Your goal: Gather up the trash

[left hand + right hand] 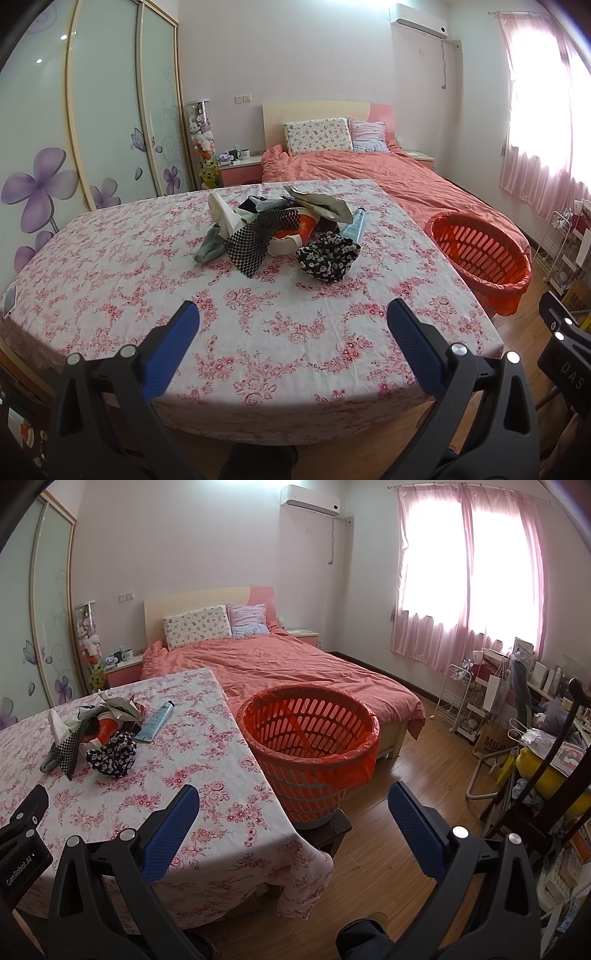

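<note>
- The left gripper (293,314) hangs over the near part of the table (110,295), its blue-padded fingers spread wide with nothing between them.
- The right gripper (293,794) is likewise spread and empty, reaching past the table's right edge, toward the wooden floor (406,746).
- In the left wrist view, the trash pile (280,229) lies at 12 o'clock from the left gripper, well apart from it, on the pink floral tablecloth.
- The pile includes a black-and-white checkered mesh piece (258,240), a dark floral crumpled cloth (327,256), a light blue tube (354,223) and crumpled paper (325,205).
- An orange basket (480,251) lined with an orange bag stands at 2 o'clock from the left gripper, just beside the table's right edge.
- In the right wrist view, that basket sits at 12 o'clock, on a dark stool (338,825).
- A bed (295,664) with a coral cover stands beyond the table.
</note>
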Tool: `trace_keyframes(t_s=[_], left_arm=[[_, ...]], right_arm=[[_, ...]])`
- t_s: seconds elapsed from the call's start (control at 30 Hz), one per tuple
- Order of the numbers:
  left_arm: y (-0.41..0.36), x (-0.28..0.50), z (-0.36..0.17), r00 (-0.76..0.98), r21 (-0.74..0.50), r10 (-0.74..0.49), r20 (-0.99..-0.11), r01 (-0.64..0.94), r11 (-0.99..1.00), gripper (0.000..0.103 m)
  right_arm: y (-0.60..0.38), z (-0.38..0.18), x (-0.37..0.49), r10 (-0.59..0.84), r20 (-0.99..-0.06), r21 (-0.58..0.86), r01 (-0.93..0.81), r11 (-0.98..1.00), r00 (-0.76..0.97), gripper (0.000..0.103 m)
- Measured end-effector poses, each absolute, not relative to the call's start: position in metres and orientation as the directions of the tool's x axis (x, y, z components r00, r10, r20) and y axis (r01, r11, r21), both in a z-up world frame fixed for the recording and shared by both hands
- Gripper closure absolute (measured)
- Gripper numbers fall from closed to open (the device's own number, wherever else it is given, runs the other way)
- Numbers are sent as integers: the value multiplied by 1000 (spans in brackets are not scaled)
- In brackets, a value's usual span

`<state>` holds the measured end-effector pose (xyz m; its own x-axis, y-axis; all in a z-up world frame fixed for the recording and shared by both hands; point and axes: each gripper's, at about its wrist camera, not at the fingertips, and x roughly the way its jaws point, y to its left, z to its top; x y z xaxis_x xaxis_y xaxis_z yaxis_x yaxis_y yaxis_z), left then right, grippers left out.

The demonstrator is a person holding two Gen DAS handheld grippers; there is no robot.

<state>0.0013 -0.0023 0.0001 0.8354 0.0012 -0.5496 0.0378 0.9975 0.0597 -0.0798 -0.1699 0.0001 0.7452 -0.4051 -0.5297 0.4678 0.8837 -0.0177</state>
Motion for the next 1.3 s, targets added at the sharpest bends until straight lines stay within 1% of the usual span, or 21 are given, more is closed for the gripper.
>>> trace_keyframes(t_s=[1.13, 1.3], left_arm=[[-4, 0, 6, 837, 60, 3, -548, 36, 998, 4], [5, 8, 0, 832, 55, 11, -555, 24, 998, 4]], right_arm=[[-170, 1, -80, -404, -532, -17, 467, 884, 745, 2], [-168, 0, -68, -373, -542, 0, 444, 896, 753, 2]])
